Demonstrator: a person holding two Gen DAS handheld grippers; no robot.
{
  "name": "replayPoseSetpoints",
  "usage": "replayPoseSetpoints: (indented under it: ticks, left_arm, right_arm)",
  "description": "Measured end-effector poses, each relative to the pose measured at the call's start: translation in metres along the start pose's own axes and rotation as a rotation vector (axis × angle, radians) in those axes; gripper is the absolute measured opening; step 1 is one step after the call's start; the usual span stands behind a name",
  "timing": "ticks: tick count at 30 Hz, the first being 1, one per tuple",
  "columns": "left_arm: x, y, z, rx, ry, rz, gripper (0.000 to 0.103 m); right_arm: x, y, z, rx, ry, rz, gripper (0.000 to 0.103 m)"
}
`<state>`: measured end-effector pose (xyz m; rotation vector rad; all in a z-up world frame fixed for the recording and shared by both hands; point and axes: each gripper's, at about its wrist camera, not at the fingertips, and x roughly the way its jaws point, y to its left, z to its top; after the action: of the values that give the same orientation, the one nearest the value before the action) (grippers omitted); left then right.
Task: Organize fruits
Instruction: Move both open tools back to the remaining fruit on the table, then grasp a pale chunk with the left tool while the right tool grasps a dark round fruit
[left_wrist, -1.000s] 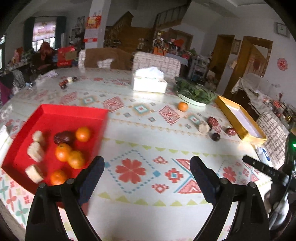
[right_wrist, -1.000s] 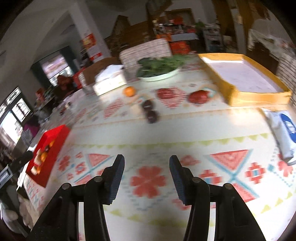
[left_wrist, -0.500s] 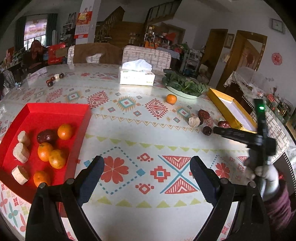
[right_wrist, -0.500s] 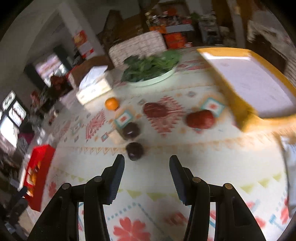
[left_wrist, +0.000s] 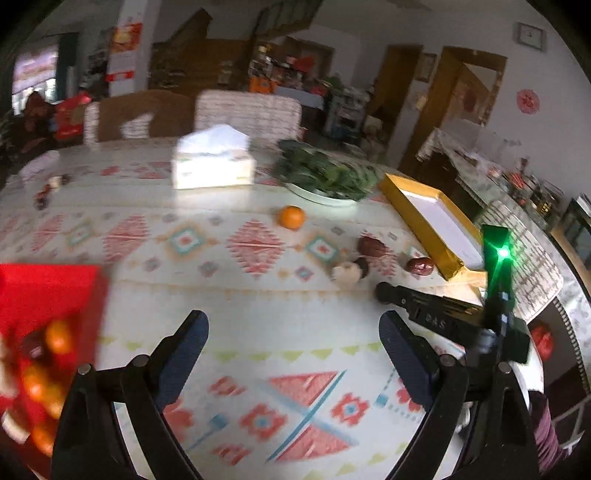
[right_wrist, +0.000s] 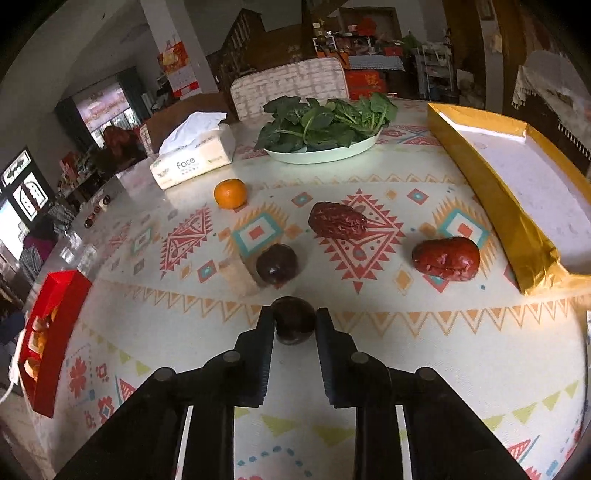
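My right gripper (right_wrist: 294, 320) is shut on a dark round fruit (right_wrist: 294, 319) that rests on the patterned tablecloth. Just beyond it lie another dark round fruit (right_wrist: 277, 263), a pale fruit piece (right_wrist: 238, 275), two wrinkled red dates (right_wrist: 338, 220) (right_wrist: 446, 258) and an orange (right_wrist: 230, 193). My left gripper (left_wrist: 293, 334) is open and empty above the table. A red tray (left_wrist: 48, 291) with oranges and pale pieces lies at its left. The right gripper (left_wrist: 384, 291) shows in the left wrist view near the loose fruits.
A gold-rimmed tray (right_wrist: 476, 170) lies at the right. A plate of green leaves (right_wrist: 325, 147) and a tissue box (right_wrist: 192, 158) stand at the back. Chairs stand behind the table. The red tray (right_wrist: 55, 332) shows far left in the right wrist view.
My right gripper moved forward to the near dark fruit and closed on it. My left gripper swung right, so the red tray slid toward the left edge of its view.
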<state>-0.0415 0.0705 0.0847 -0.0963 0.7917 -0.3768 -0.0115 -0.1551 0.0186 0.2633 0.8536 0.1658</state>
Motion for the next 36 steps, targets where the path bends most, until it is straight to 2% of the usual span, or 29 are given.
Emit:
replayPoseSetpoints:
  ticks: [2,4,6,12,14,16,19,25,29,32,34,36]
  left_arm:
    - [0.02,-0.007,0.006,-0.008,0.03,-0.018,0.093]
    - [0.04,-0.012,0.013,-0.016,0.047,-0.059,0.093]
    - [0.058,-0.02,0.018,-0.009,0.055,-0.068,0.093]
    - [0.106,-0.048,0.029,0.101,0.077,-0.057,0.093]
    - [0.122,-0.056,0.029,0.15,0.104,-0.061,0.081]
    - [0.136,-0.06,0.027,0.182,0.143,-0.075,0.048]
    - [0.15,-0.061,0.021,0.187,0.178,-0.103,0.033]
    - [0.145,-0.054,0.021,0.169,0.154,-0.111,0.033]
    - [0.125,-0.04,0.023,0.138,0.126,-0.09,0.033]
    - [0.101,-0.026,0.022,0.107,0.094,-0.089,0.033]
    - [0.084,-0.019,0.018,0.095,0.071,-0.083,0.033]
    - [0.069,-0.013,0.014,0.085,0.05,-0.08,0.033]
  right_arm:
    - [-0.007,-0.006,0.001,0.024,-0.017,-0.004,0.019]
    - [-0.014,-0.015,0.002,0.06,-0.036,-0.005,0.018]
    - [-0.017,-0.025,0.003,0.095,-0.041,0.011,0.018]
    - [-0.012,-0.05,0.007,0.183,-0.001,0.037,0.018]
    - [-0.013,-0.057,0.009,0.219,-0.005,0.046,0.018]
    - [-0.016,-0.064,0.01,0.245,-0.015,0.053,0.018]
    - [-0.017,-0.071,0.011,0.274,-0.021,0.059,0.018]
    - [-0.009,-0.064,0.011,0.261,0.0,0.116,0.019]
    - [0.001,-0.05,0.01,0.212,0.026,0.158,0.035]
    - [0.003,-0.035,0.01,0.159,0.028,0.175,0.039]
    - [0.007,-0.024,0.01,0.119,0.031,0.156,0.046]
    - [0.012,-0.014,0.01,0.071,0.03,0.126,0.048]
